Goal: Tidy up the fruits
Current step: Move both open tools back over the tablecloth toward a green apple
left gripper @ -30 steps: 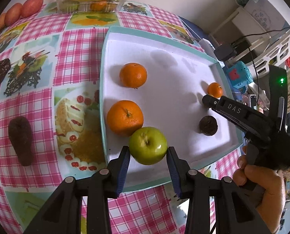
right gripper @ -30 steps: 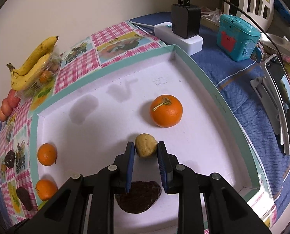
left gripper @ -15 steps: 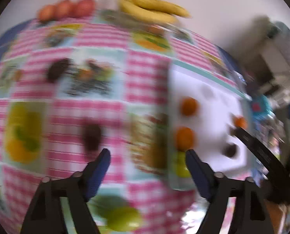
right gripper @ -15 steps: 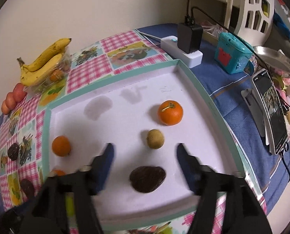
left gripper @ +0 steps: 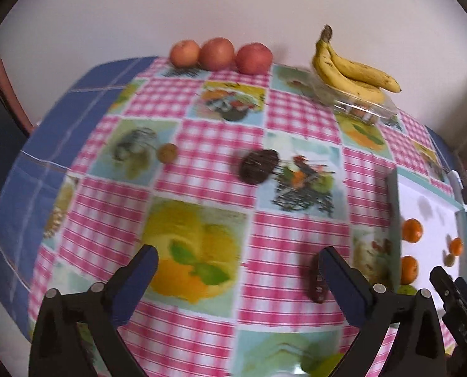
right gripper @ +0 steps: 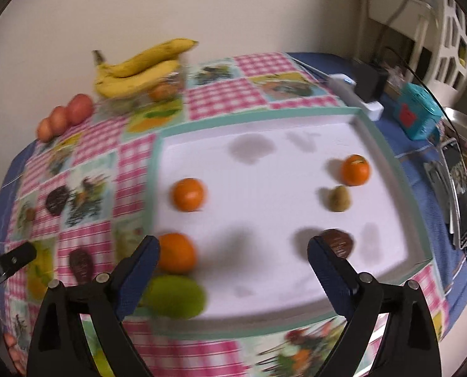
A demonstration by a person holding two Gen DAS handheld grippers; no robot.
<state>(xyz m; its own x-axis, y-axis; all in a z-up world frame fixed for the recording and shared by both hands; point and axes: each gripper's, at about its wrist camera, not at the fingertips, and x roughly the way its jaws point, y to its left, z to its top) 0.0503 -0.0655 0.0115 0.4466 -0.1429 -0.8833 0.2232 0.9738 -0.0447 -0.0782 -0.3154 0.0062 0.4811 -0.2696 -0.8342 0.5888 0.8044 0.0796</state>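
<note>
In the left wrist view, the left claw [left gripper: 238,278] is hanging over the checked worktop [left gripper: 214,144] with its jaws wide apart and nothing between them; this likely positions it to collect loose fruit lying outside the tray [left gripper: 394,207]. A dark fruit [left gripper: 260,166] and a small tan fruit [left gripper: 167,152] are resting on the cloth ahead, well apart from each other, while a second dark fruit [left gripper: 315,282] is lying just inside the right-hand finger, partly hidden by it. Three red apples [left gripper: 220,55] and a banana bunch [left gripper: 352,69] are sitting at the far edge by the wall, the bananas on a clear container. Motion blur is softening most detail, and the tray is cut off at the frame edge. In the right wrist view, the right claw [right gripper: 233,265] is also standing fully apart and empty above the tray's near side. Inside the tray, three oranges [right gripper: 187,194], a green apple [right gripper: 176,297], a small brownish fruit [right gripper: 340,198] and a dark fruit [right gripper: 338,243] are lying spread out, apparently sorted there already. The green apple is blurred and partly covered by the left-hand finger; its contact with the nearest orange cannot be confirmed.
</note>
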